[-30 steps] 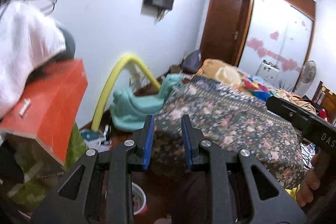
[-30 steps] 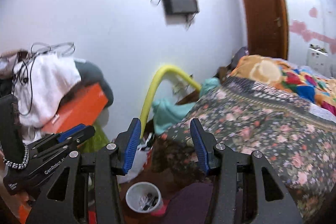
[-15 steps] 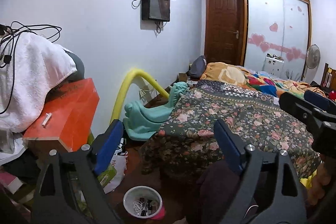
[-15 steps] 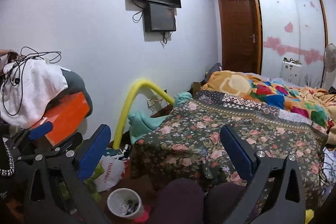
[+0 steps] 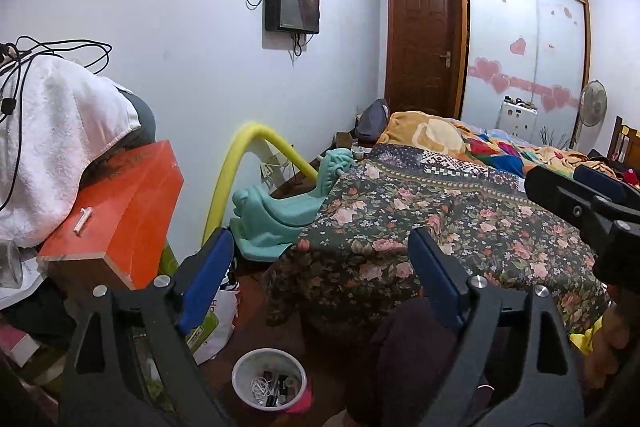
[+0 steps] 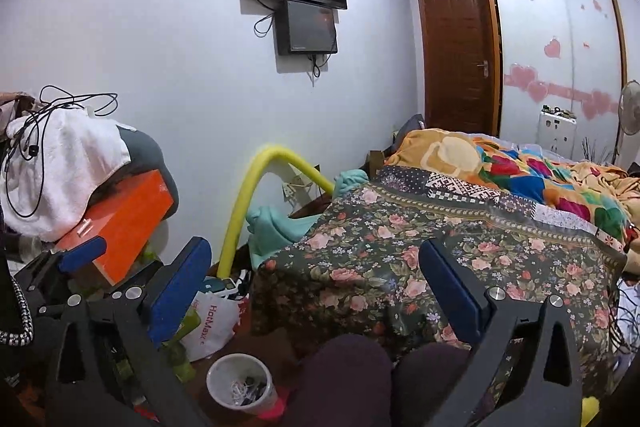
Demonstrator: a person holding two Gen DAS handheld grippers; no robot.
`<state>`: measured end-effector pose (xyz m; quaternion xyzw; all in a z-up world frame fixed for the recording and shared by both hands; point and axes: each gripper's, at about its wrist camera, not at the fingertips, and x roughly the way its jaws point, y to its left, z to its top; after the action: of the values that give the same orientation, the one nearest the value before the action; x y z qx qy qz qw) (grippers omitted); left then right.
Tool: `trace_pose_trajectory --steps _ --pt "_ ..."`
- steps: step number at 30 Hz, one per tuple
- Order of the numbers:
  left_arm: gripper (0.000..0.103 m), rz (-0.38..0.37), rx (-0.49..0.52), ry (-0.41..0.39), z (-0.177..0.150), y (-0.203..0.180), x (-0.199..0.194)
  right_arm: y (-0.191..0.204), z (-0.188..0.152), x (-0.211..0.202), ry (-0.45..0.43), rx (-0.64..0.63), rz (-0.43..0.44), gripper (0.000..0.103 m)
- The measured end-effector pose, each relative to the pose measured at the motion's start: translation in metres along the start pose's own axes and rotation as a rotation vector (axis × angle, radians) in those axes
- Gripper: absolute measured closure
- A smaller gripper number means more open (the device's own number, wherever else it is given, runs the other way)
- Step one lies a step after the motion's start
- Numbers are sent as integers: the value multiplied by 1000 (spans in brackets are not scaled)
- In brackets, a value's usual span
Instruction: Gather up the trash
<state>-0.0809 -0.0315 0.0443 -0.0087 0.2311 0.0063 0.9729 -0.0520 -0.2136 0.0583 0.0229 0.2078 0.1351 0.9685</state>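
Observation:
A small white bin (image 5: 269, 379) with scraps inside stands on the floor below me; it also shows in the right wrist view (image 6: 239, 383). My left gripper (image 5: 320, 267) is wide open and empty, held in the air above the bin and the bed's corner. My right gripper (image 6: 316, 275) is also wide open and empty, at a similar height. The left gripper's fingers (image 6: 82, 253) show at the left of the right wrist view. A small white scrap (image 5: 83, 220) lies on the orange box (image 5: 120, 211).
A bed with a floral blanket (image 5: 440, 219) fills the right. A white towel with cables (image 5: 48, 131), a yellow foam tube (image 5: 236, 171), a teal plastic seat (image 5: 276, 211) and a white shopping bag (image 6: 210, 319) crowd the left wall. My knees (image 6: 360, 379) are below.
Both grippers opened from nearly shut to wide open. The views pulled back and steadied, showing more of the room and the bin.

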Motion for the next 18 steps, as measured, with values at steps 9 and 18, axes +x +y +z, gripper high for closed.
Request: trace_pose_trajectory --steps 9,18 --pt "14 2 1 12 -3 3 2 1 -2 2 16 -9 15 0" --pt "14 4 -3 23 -4 4 5 1 -1 6 34 -14 23 0"
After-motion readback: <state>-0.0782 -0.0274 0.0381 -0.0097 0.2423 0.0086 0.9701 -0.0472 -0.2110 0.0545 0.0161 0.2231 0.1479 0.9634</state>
